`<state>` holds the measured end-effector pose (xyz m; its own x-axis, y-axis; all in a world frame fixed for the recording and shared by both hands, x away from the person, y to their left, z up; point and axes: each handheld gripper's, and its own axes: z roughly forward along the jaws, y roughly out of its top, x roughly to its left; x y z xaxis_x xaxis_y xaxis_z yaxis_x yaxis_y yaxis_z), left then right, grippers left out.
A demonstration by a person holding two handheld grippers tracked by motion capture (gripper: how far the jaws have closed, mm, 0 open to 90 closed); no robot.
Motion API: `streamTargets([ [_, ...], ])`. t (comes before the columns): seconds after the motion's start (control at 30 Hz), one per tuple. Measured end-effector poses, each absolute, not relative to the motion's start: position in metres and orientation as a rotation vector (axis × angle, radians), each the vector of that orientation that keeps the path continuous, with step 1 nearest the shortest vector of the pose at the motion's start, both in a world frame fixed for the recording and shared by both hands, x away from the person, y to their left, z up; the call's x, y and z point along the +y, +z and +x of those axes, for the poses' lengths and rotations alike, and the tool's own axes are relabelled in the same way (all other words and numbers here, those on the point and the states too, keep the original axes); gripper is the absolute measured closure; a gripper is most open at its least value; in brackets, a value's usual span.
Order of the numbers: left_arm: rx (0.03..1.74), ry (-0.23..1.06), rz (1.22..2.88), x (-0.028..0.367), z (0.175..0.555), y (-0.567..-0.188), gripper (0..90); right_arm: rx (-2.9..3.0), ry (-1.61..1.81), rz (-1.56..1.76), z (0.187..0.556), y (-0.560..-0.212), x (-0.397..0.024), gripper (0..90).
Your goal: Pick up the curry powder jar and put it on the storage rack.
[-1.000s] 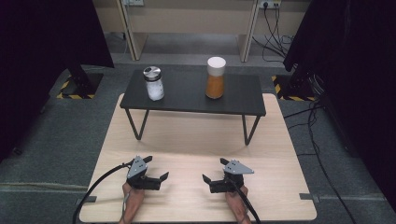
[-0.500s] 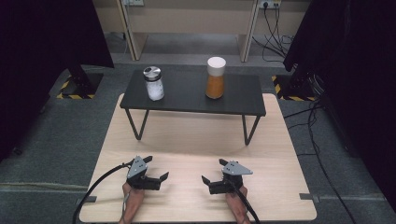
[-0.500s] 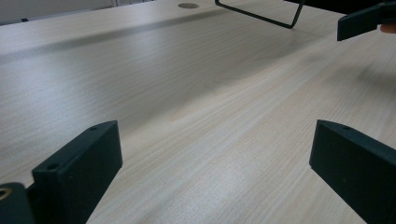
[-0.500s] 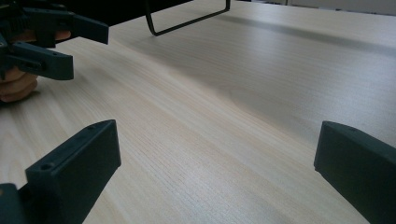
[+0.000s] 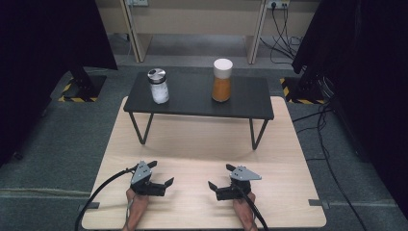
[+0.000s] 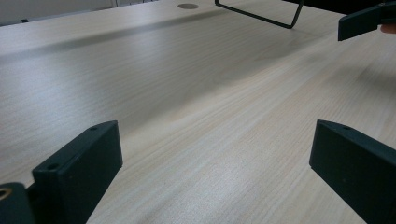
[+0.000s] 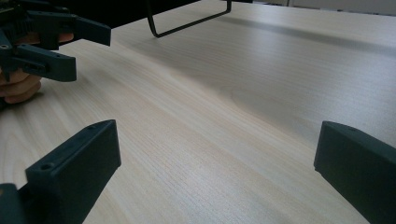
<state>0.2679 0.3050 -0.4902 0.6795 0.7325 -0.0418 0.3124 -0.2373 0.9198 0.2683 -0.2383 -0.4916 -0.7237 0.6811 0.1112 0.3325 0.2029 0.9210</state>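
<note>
Grey carpeted room, dark curtains both sides, light wooden desk (image 5: 202, 144) carrying black metal stand (image 5: 192, 96).
On stand: orange-filled jar with white lid (image 5: 222, 80) toward right, clear jar of white powder with metal lid (image 5: 158, 85) toward left, well apart. Left gripper (image 5: 163, 179) and right gripper (image 5: 217, 186) resting low at near desk edge, facing each other, jaws spread wide, holding nothing, far from both jars. Risks, judged: tall narrow jars on raised stand, so off-centre or high pinch could tip one; glass likely slick; arm or cable could catch stand legs on reach; jaws could collide if both reach inward.
</note>
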Motion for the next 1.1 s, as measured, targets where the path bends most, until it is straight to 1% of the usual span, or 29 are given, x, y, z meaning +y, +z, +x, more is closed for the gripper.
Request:
streamTargets([
  [1.1, 0.824, 0.496, 1.826, 0.3047, 0.2667, -0.4905, 1.7, 2.157, 1.541, 0.948, 0.2675, -0.4931, -0.2398, 0.3],
])
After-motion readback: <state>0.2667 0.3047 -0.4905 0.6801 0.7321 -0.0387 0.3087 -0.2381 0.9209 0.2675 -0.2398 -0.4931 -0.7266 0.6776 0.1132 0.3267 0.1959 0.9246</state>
